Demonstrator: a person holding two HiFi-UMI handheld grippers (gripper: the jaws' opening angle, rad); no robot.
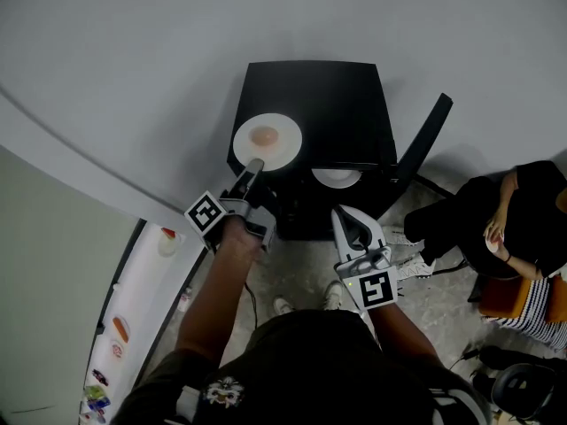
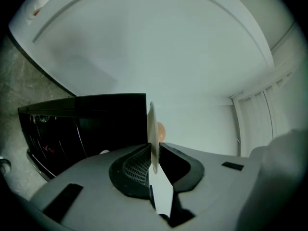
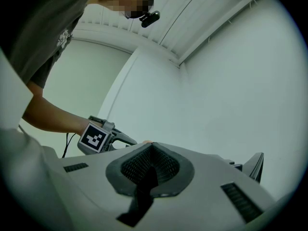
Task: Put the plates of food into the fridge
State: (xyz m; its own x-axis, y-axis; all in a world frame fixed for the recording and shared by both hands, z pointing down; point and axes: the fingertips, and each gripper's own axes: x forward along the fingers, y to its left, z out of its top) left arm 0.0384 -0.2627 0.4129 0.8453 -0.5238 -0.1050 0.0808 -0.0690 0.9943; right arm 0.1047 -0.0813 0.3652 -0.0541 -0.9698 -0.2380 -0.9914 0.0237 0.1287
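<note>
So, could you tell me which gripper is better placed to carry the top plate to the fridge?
Left: the left gripper clamps the plate by its rim, nearer the fridge; the right gripper is shut, empty.

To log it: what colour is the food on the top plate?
The food is pinkish-orange; head view.

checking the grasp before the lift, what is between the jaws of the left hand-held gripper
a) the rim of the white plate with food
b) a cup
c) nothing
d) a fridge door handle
a: in the left gripper view the rim of the white plate stands edge-on between the jaws of the left hand-held gripper, and the head view shows that gripper at the plate's edge on the black cabinet.
</note>
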